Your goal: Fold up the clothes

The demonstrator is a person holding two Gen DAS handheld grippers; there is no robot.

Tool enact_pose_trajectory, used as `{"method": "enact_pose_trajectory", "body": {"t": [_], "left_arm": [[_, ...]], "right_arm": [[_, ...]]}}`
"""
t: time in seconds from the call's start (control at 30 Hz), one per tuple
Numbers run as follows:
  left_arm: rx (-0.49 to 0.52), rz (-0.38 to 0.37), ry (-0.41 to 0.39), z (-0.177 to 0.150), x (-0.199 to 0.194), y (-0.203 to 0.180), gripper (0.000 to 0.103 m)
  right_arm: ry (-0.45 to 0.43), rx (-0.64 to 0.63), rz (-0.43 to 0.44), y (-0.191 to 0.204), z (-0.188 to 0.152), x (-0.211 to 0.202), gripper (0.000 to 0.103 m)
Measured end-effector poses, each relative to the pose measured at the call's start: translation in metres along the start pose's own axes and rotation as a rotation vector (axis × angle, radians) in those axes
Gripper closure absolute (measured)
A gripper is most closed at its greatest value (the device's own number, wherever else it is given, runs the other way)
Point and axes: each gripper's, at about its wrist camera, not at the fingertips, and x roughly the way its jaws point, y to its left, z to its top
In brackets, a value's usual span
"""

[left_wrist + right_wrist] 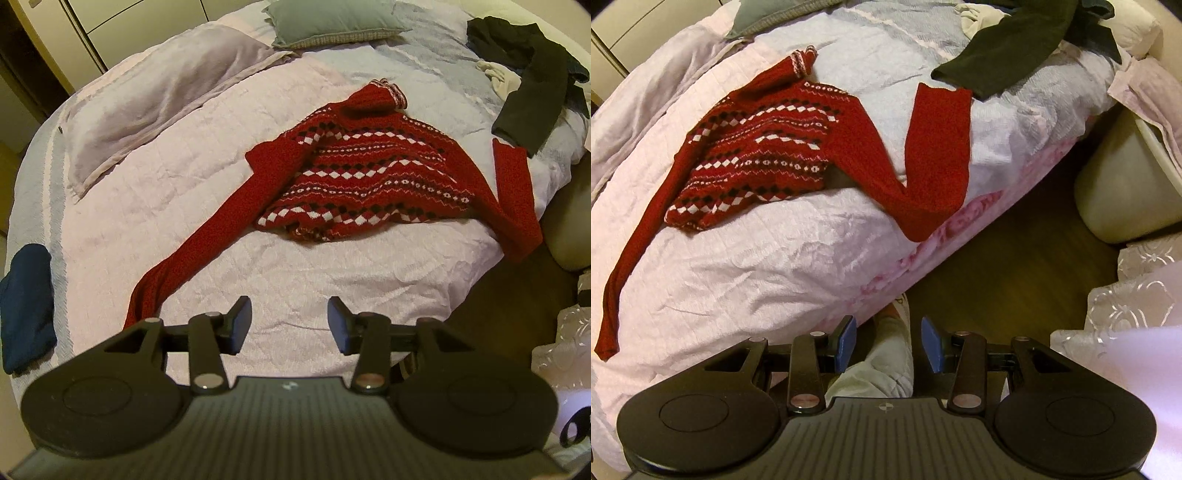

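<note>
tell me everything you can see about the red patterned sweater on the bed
The red knitted sweater with white, black and pink diamond bands lies crumpled, unfolded, on the pale pink quilted bedspread. Its body is bunched, the collar end rolled up at the far side. One plain red sleeve stretches toward the near left; the other bends in a V over the bed's edge, its cuff touching a dark green garment. Neither gripper touches it.

A home bedroom is shown: most of both views is filled by a bed (295, 306) covered with a quilted lilac spread. Pillows (155, 96) are seen at its far end, clothes (528, 74) are strewn at the far right, and a wooden floor (1015, 266) is seen beside it.
</note>
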Motion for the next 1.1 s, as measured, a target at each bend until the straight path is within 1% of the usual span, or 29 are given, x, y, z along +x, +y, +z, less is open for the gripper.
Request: {"method": "enact_pose_trajectory", "body": {"t": [0.07,0.13,0.23,0.27,0.33,0.37,0.47,0.5,0.6,0.7,0.83,0.97,1.1], "left_arm": [[-0.002,-0.007,-0.005,0.002,0.004,0.001,0.060],[-0.018,-0.032,-0.034,0.007,0.010,0.006,0.059],[-0.057,-0.078,-0.089,0.015,0.020,0.018,0.058],[-0.067,-0.088,-0.102,0.018,0.024,0.021,0.058],[-0.092,-0.109,-0.133,0.031,0.035,0.028,0.053],[-0.102,-0.112,-0.142,0.040,0.042,0.030,0.052],[-0.123,-0.113,-0.160,0.068,0.067,0.032,0.051],[-0.125,-0.114,-0.164,0.078,0.078,0.031,0.050],[-0.126,-0.125,-0.157,0.112,0.112,0.025,0.048],[-0.141,-0.143,-0.142,0.145,0.155,0.022,0.045],[-0.199,-0.155,-0.099,0.176,0.210,0.023,0.045],[-0.257,-0.187,-0.068,0.196,0.248,0.034,0.045],[-0.263,-0.223,-0.049,0.205,0.274,0.044,0.044]], "right_arm": [[-0.011,-0.002,0.011,-0.002,0.004,0.001,0.060],[-0.041,0.003,0.023,-0.005,0.011,0.000,0.060],[-0.135,0.011,0.038,-0.016,0.032,-0.004,0.060],[-0.183,0.010,0.050,-0.021,0.042,-0.007,0.060],[-0.278,0.010,0.078,-0.032,0.063,-0.012,0.060],[-0.311,0.006,0.091,-0.037,0.076,-0.012,0.060],[-0.350,-0.031,0.098,-0.052,0.117,0.000,0.060],[-0.350,-0.048,0.093,-0.057,0.132,0.007,0.060],[-0.252,-0.120,0.069,-0.066,0.177,0.043,0.060],[-0.156,-0.153,0.127,-0.069,0.216,0.083,0.060],[-0.051,-0.142,0.211,-0.064,0.259,0.137,0.060],[-0.001,-0.131,0.280,-0.053,0.292,0.183,0.060],[0.031,-0.134,0.331,-0.036,0.315,0.225,0.060]]}}
